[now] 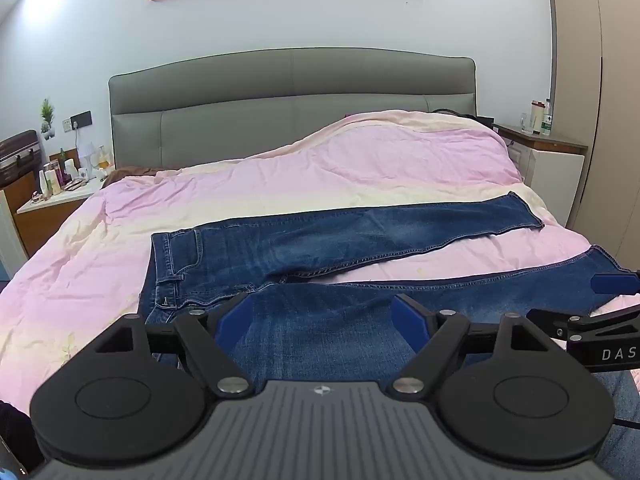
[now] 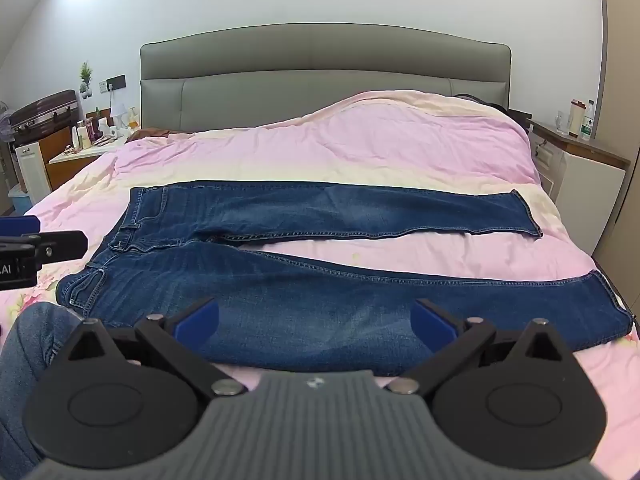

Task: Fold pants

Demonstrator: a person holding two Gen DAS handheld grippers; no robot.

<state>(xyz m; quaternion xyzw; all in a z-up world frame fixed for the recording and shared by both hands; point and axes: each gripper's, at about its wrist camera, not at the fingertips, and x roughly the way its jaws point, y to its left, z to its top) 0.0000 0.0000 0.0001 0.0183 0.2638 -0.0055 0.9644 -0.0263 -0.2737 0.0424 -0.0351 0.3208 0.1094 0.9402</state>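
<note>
A pair of blue jeans (image 1: pixel 320 240) lies flat on the pink bedspread (image 1: pixel 360 160), waistband to the left, both legs stretched to the right and spread apart in a V. It also shows in the right wrist view (image 2: pixel 280 280). My left gripper (image 1: pixel 322 314) is open and empty, hovering over the near leg's thigh. My right gripper (image 2: pixel 316 320) is open and empty above the near leg. The right gripper's blue fingertip shows at the left view's right edge (image 1: pixel 612 282); the left gripper shows at the right view's left edge (image 2: pixel 40 248).
A grey headboard (image 1: pixel 292 92) stands at the back. A cluttered nightstand (image 1: pixel 60 196) stands left of the bed, another nightstand (image 1: pixel 552 152) with bottles to the right. A denim-clad knee (image 2: pixel 28 344) sits at the near left edge.
</note>
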